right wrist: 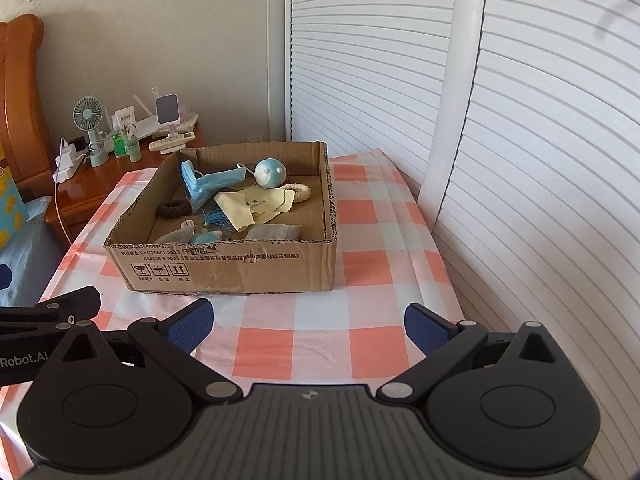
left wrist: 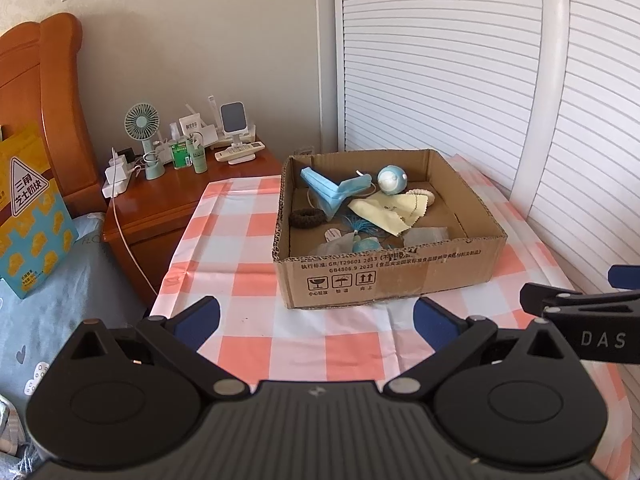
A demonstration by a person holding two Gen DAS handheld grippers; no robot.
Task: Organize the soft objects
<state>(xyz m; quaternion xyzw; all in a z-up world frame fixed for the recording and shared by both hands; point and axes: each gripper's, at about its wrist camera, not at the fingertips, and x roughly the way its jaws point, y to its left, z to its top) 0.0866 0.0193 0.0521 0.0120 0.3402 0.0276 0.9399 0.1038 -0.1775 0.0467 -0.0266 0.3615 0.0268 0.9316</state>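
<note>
A shallow cardboard box (left wrist: 384, 276) (right wrist: 224, 268) stands on the pink-and-white checked table. Inside lie a blue face mask (left wrist: 330, 190) (right wrist: 208, 184), a blue-and-white ball toy (left wrist: 392, 178) (right wrist: 270, 173), a yellow cloth (left wrist: 390, 210) (right wrist: 250, 206), a dark hair scrunchie (left wrist: 307, 218) (right wrist: 173, 209), a cream scrunchie (right wrist: 300, 192) and small blue tasselled pieces (left wrist: 362, 236). My left gripper (left wrist: 316, 320) hovers open in front of the box, with nothing between its fingers. My right gripper (right wrist: 310, 322) is open too, just before the box's front wall. Each sees the other at its frame edge.
A wooden nightstand (left wrist: 160, 216) at the left carries a small fan (left wrist: 142, 124), bottles, chargers and a remote. A bed with a yellow-blue bag (left wrist: 28, 208) lies further left. White louvred doors (right wrist: 520, 160) close off the right. Checked tablecloth (right wrist: 384, 264) surrounds the box.
</note>
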